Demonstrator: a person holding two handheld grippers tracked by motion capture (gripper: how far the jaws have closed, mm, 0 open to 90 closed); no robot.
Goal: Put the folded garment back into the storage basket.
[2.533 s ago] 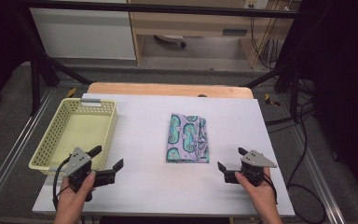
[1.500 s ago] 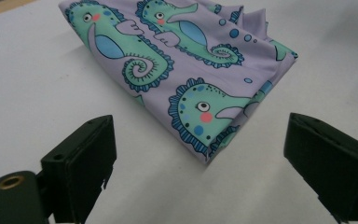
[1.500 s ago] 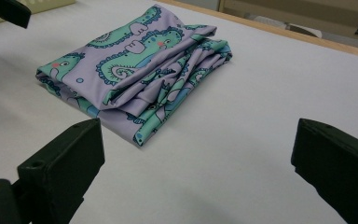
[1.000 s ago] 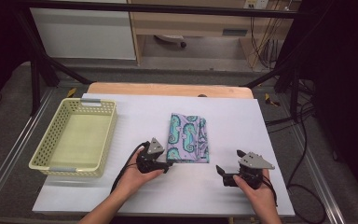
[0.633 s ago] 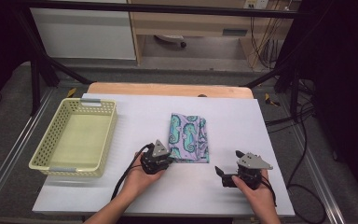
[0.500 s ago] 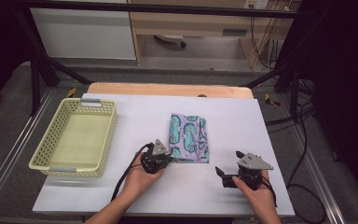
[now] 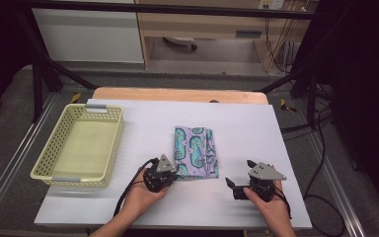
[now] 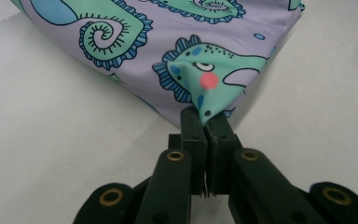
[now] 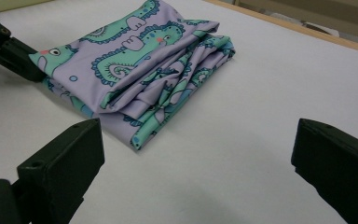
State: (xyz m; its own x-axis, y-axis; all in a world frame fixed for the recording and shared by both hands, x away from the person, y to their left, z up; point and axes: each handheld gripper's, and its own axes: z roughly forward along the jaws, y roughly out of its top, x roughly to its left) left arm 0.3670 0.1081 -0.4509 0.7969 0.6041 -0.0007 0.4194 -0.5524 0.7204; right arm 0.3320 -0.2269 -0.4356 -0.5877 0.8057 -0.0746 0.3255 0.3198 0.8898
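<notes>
Left gripper (image 8: pixel 206 122): jaws pressed together on the near left corner of the folded cloth, a pinch of fabric bunched up between the tips; seen from above it sits at that corner with the person's left hand (image 7: pixel 140 193) around its body.
Right gripper (image 7: pixel 230 183): jaws spread wide with nothing between them, held in the person's right hand (image 7: pixel 270 203) low over the table, off to the right of the cloth and apart from it; a grey three-cornered plate sits on top.
Folded cloth (image 7: pixel 195 158): lilac fabric printed with green and blue seahorses, lying near the middle of the table; its layered folds face the right gripper, where the edges look loose and rumpled.
Cloth corner: lifted slightly off the table where the left gripper holds it.
Basket (image 7: pixel 45 163): pale yellow perforated plastic, rectangular, at the left of the table, well apart from the cloth.
Table (image 7: pixel 246 123): white top with a wooden strip along the far edge.
Writing: no brand, label or lettering can be read on the cloth, basket or grippers.
</notes>
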